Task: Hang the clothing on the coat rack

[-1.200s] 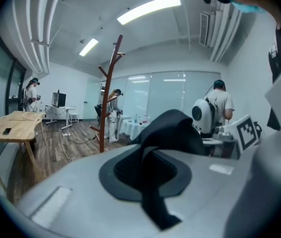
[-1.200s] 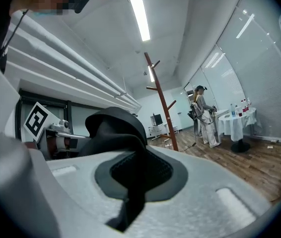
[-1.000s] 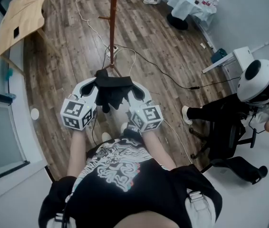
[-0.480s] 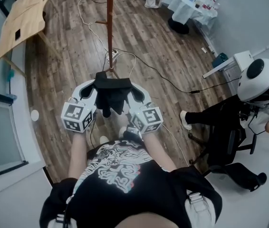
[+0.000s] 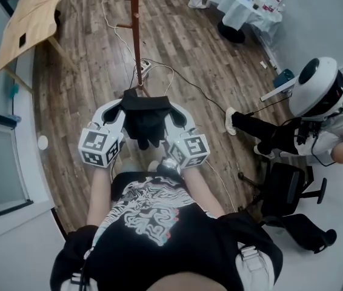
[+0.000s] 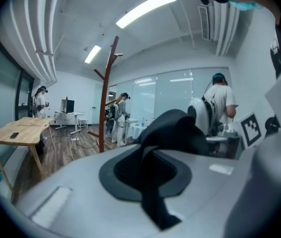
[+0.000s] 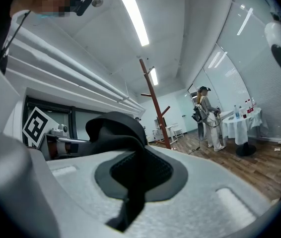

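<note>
A black garment (image 5: 145, 117) hangs bunched between my two grippers in front of my chest. My left gripper (image 5: 125, 104) is shut on its left edge and my right gripper (image 5: 169, 108) on its right edge. In the left gripper view the black cloth (image 6: 174, 129) is pinched between the pads of the left gripper (image 6: 150, 171) and trails down. The right gripper (image 7: 134, 173) grips the cloth (image 7: 114, 129) the same way. The brown wooden coat rack (image 5: 135, 30) stands on the floor just ahead, and it also shows as a pole with pegs (image 6: 105, 98) (image 7: 155, 109).
A wooden table (image 5: 25, 24) stands at the far left. Cables (image 5: 180, 77) and a power strip (image 5: 143, 66) lie on the floor by the rack's foot. At the right sits a person in a white helmet (image 5: 318, 88) beside an office chair (image 5: 285, 187). A white-clothed table (image 5: 244, 3) is at the back.
The coat rack has drawn slightly nearer and shifted left in the head view. The seated person at the right has moved up and back. Both grippers keep hold of the garment.
</note>
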The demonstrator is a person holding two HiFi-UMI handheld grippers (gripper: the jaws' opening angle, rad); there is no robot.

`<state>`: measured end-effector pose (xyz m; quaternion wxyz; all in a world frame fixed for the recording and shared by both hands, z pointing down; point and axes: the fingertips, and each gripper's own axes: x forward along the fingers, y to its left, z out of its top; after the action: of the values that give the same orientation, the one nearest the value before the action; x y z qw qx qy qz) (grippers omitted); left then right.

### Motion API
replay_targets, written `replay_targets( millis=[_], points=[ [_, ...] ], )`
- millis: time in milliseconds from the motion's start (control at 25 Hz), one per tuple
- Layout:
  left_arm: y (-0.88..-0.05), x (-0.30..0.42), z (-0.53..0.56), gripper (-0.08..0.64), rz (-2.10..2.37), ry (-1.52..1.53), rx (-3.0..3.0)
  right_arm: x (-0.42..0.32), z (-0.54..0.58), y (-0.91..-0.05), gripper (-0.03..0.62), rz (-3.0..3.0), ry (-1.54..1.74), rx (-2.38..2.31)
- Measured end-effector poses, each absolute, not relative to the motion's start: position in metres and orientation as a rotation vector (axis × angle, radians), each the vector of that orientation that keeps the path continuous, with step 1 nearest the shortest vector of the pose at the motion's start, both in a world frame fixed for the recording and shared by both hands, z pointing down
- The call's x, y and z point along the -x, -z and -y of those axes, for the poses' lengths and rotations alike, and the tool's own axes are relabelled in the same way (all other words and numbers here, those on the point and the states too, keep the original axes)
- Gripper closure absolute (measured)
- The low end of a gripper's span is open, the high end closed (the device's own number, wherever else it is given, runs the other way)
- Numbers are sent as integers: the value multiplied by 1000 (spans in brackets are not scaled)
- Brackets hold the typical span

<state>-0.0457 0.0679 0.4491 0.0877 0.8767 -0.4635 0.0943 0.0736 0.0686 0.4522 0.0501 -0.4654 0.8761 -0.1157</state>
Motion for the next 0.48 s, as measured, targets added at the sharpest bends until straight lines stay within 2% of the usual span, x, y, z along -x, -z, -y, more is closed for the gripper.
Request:
replay_targets(
  millis=[480],
  points=[
    [-451, 20, -24, 554, 1356, -317, -2651, -97, -24, -452, 580, -2634, 363, 1432]
  ],
)
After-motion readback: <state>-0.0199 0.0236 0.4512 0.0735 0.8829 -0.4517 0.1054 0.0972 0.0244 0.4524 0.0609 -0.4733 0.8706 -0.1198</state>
